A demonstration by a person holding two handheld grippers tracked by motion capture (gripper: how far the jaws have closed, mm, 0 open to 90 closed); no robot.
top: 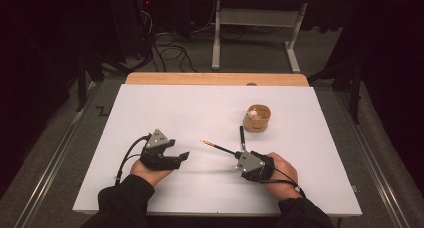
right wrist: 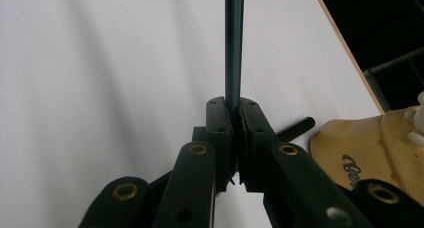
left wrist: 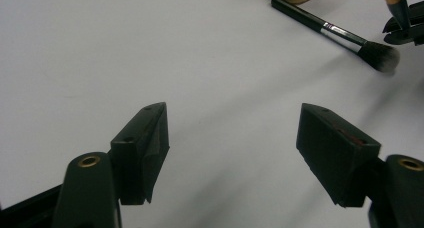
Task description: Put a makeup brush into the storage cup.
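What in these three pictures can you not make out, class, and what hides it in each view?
- Contents of the tan cup: too small in the high view; cut off by the edge in the right gripper view.
- Tip of the thin brush clamped in the right gripper: cut off at the top edge.
- Black makeup brush: its handle end lies against the cup at the top edge of the left gripper view; its bristles are blurred.
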